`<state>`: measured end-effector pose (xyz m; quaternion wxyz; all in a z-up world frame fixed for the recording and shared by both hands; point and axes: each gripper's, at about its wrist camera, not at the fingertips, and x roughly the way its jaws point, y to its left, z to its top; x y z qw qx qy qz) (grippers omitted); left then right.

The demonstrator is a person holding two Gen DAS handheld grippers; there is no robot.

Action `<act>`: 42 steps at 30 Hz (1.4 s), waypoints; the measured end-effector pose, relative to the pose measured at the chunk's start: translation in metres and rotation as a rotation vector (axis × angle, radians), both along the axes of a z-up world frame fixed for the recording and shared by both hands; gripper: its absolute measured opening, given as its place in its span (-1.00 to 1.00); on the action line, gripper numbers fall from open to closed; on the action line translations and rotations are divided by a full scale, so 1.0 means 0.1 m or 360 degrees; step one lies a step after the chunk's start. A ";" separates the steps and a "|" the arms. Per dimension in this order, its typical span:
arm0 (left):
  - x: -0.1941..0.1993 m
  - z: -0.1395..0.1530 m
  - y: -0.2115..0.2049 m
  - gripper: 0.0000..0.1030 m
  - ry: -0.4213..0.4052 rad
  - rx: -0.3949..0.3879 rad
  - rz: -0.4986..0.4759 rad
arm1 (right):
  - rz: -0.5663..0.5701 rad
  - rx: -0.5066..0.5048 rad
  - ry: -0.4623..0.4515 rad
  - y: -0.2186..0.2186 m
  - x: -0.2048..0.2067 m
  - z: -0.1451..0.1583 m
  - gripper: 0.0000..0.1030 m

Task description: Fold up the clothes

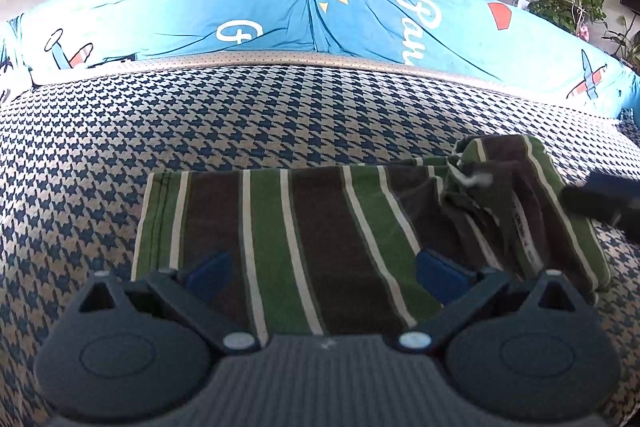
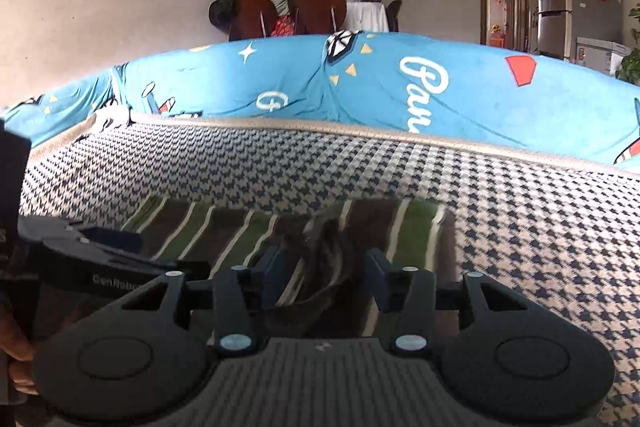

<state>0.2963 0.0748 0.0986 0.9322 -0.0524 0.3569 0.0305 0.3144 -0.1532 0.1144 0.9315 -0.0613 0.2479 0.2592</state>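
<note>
From your left wrist, your left hand-held gripper hovers with fingers wide apart over the green, brown and white striped garment lying on the blue-and-beige houndstooth bed cover. From your right wrist, your right hand-held gripper is partly closed around a bunched fold of that garment, the fingers not yet together.
</note>
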 end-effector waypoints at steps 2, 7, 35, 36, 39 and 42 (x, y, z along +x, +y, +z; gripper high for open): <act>0.02 -0.02 -0.02 0.99 0.0010 0.0011 -0.0005 | -0.0076 -0.0025 -0.0058 -0.09 0.02 0.10 0.11; 0.06 -0.04 -0.04 0.99 0.0033 0.0021 -0.0020 | -0.0209 -0.0156 -0.0052 -0.32 0.25 0.10 0.12; 1.11 0.11 -0.67 0.99 -0.0080 -0.0046 0.0167 | -0.0434 -0.0273 0.0134 -0.59 1.04 -0.76 0.80; 1.15 0.09 -0.69 0.99 -0.0075 -0.0043 0.0176 | -0.0436 -0.0271 0.0141 -0.59 1.05 -0.76 0.83; 1.24 0.00 -0.76 0.99 -0.0060 -0.0033 0.0203 | -0.0423 -0.0247 0.0165 -0.61 1.06 -0.77 0.86; 1.30 -0.06 -0.80 0.99 -0.0058 -0.0022 0.0225 | -0.0382 -0.0210 0.0183 -0.61 1.05 -0.77 0.86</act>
